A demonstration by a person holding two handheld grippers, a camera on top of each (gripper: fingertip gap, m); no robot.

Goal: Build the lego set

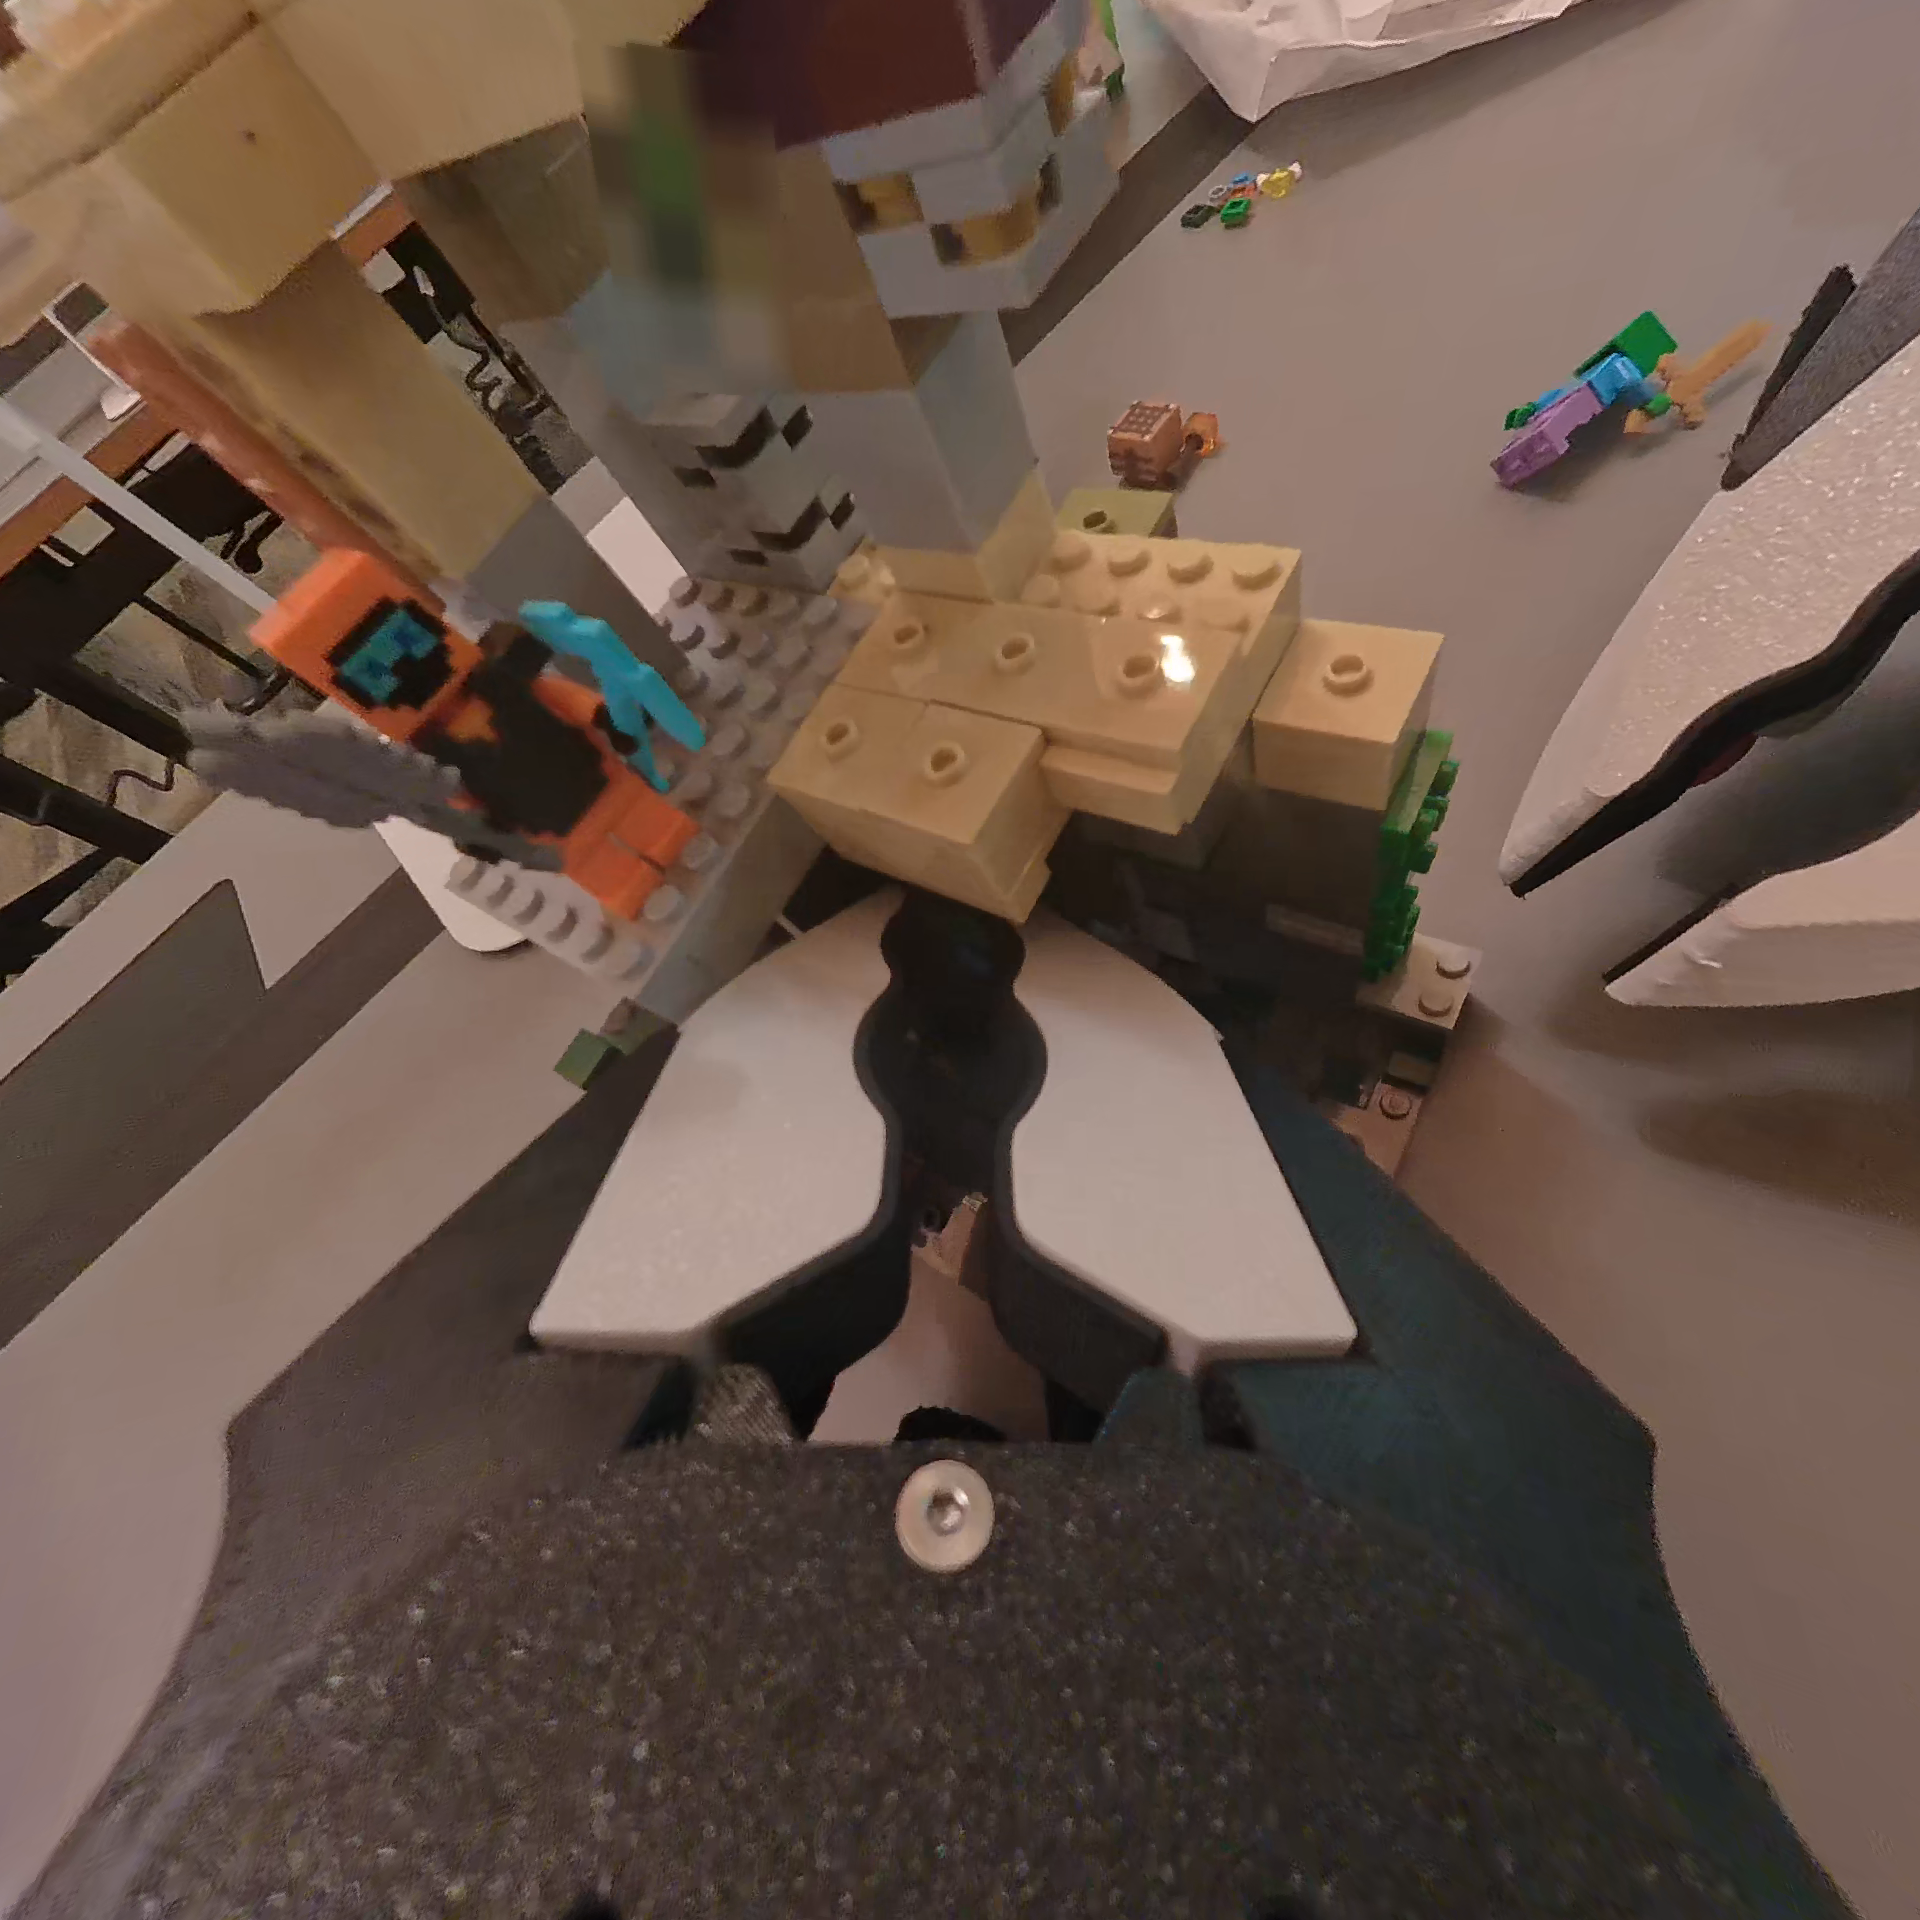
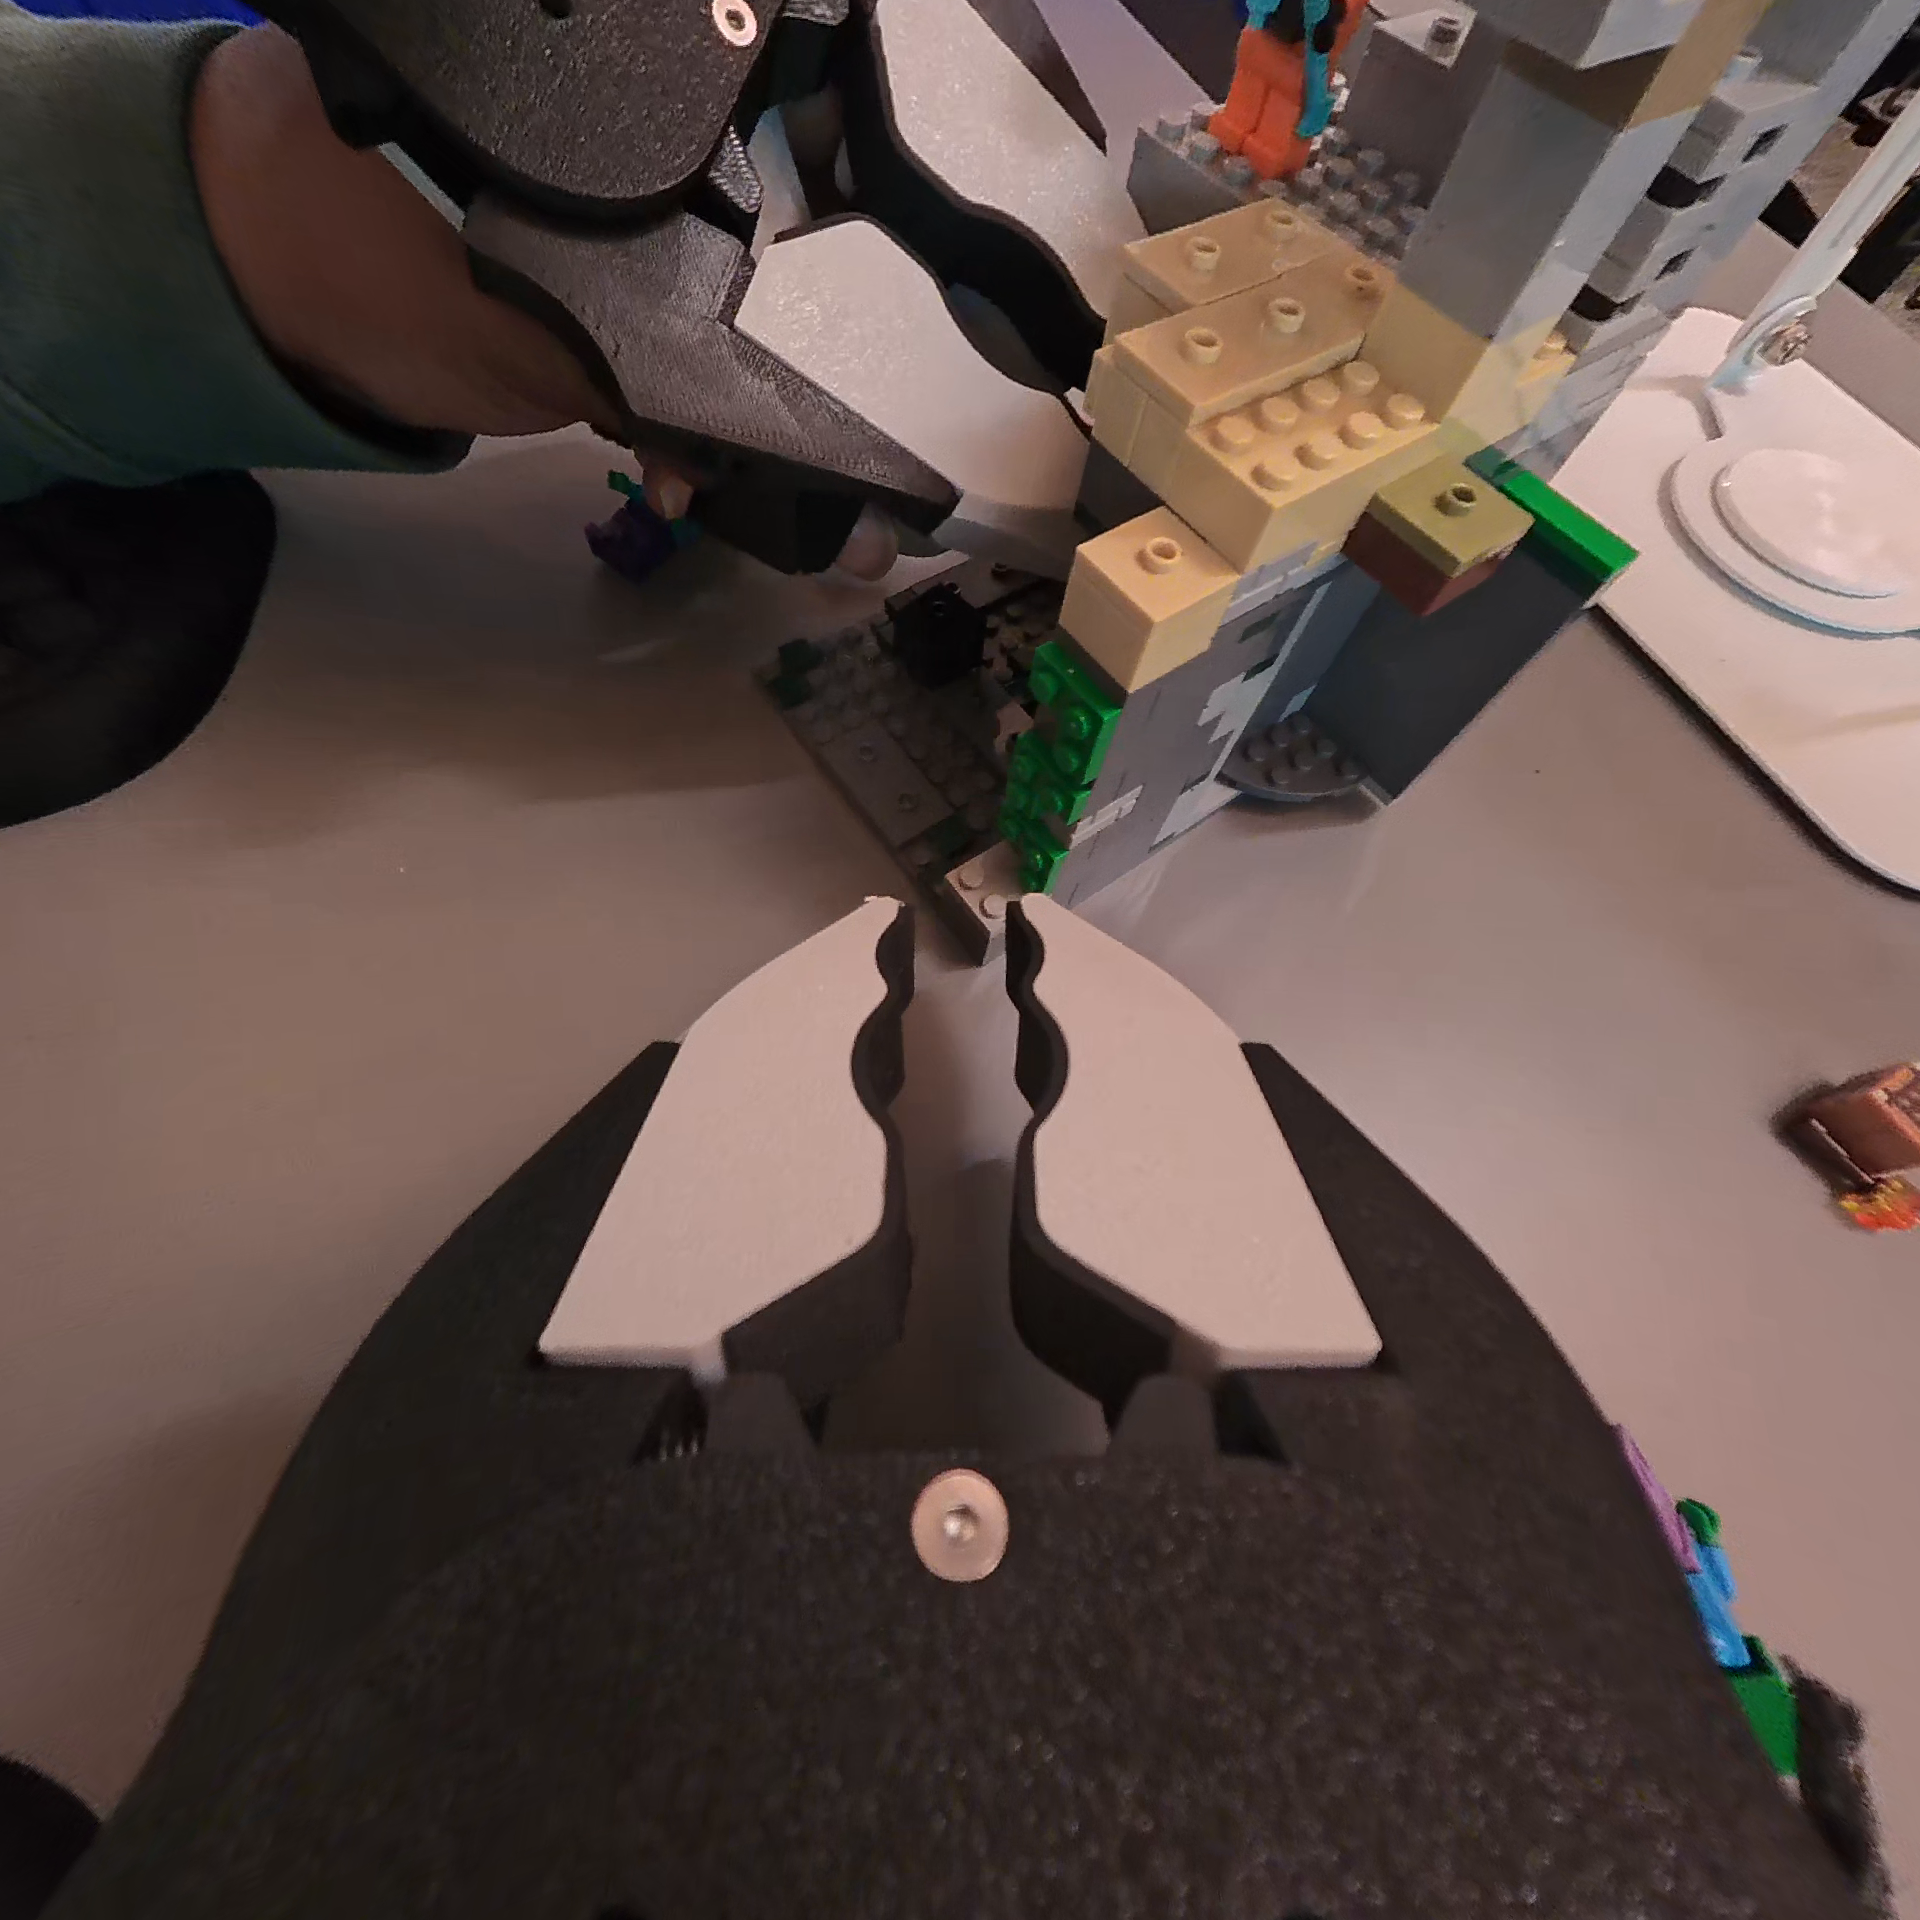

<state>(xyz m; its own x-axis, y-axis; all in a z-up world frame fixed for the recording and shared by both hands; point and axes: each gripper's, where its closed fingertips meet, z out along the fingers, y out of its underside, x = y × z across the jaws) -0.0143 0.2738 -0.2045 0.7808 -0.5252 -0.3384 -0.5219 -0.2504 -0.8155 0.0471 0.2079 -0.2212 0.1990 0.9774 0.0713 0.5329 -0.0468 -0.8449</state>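
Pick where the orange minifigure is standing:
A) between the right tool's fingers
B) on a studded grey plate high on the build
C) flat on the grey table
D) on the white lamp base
B: the orange minifigure stands on the grey plate, raised on the build.

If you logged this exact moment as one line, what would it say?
left gripper: tips under tan bricks, grip unclear | right gripper: open, at baseplate corner | orange minifigure: on grey plate

White lamp base [image 2: 1787,582] on grey table [image 2: 416,935].
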